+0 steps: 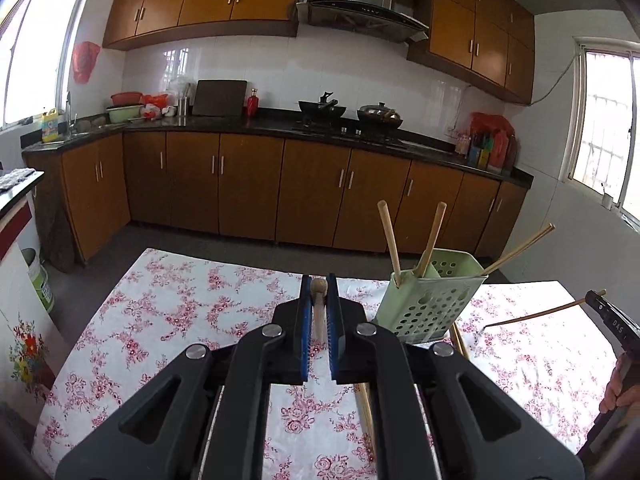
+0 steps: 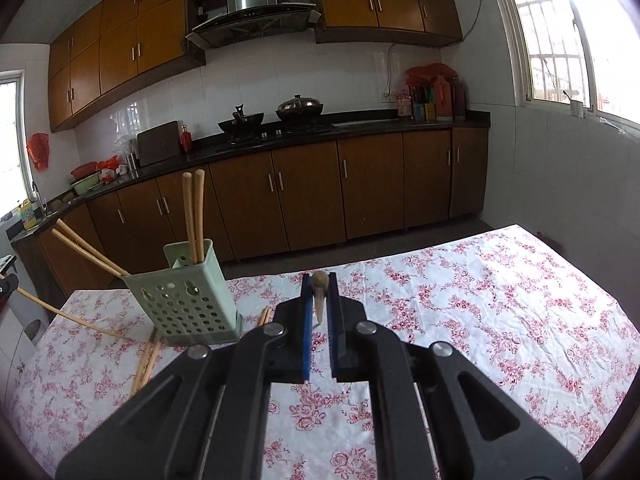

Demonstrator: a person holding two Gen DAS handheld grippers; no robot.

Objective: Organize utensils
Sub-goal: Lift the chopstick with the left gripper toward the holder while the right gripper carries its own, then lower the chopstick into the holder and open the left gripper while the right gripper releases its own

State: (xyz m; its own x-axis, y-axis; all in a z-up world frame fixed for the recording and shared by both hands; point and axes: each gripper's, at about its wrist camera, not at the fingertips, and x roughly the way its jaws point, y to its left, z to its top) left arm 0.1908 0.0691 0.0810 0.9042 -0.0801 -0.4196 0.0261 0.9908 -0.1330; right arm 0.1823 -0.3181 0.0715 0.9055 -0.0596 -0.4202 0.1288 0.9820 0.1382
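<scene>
- Left gripper (image 1: 320, 292): black jaws with blue pads clamped on a pale wooden chopstick (image 1: 319, 312), seen end-on, its rounded butt showing at the fingertips.
- Right gripper (image 2: 319, 292): jaws likewise pressed together on a second tapered wooden chopstick (image 2: 320, 300), its point hanging downward.
- Pale green perforated plastic utensil holder (image 1: 428, 304) stands near the far edge of the table covered by a white cloth with red flowers (image 1: 160, 312); four chopsticks already stand in it, two upright and two leaning outward.
- Loose chopsticks (image 2: 146, 360) lie on the cloth just beside the holder's base, on the near side.
- Risk: each stick is pinched at one short spot, so it may swivel between the pads or slip out on the way to the holder; a long free end could strike the leaning sticks or tip the light holder.
- The left view alone shows the right gripper from outside, with its stick slanting down to the cloth and apparently touching it; the right view alone shows the holder's open compartments.
</scene>
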